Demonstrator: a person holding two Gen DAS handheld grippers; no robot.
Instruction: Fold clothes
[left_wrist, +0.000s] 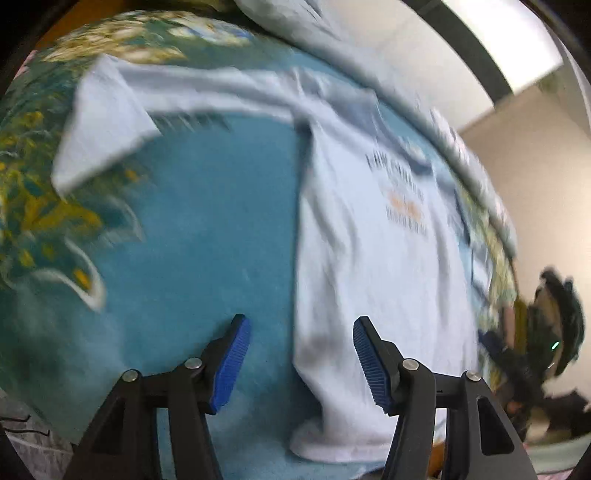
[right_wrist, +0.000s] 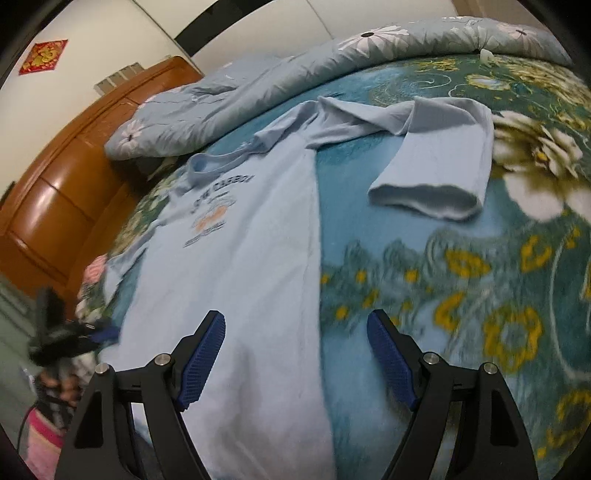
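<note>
A light blue long-sleeved shirt (left_wrist: 369, 258) with a dark and orange chest print lies front up on a teal floral blanket (left_wrist: 207, 229). One sleeve (left_wrist: 99, 129) stretches out sideways. My left gripper (left_wrist: 301, 328) is open and empty, above the shirt's side edge near the hem. In the right wrist view the shirt (right_wrist: 240, 251) lies spread with its sleeve (right_wrist: 439, 155) bent back toward the hem. My right gripper (right_wrist: 295, 325) is open and empty over the shirt's side edge. The other gripper (right_wrist: 92, 336) shows blurred at the far left.
A folded pale blue floral quilt (right_wrist: 288, 74) lies along the far edge of the bed. A brown wooden headboard (right_wrist: 74, 173) stands at the left. The blanket (right_wrist: 480, 295) with yellow flowers spreads to the right. The other gripper and hand (left_wrist: 532, 332) show at the right of the left wrist view.
</note>
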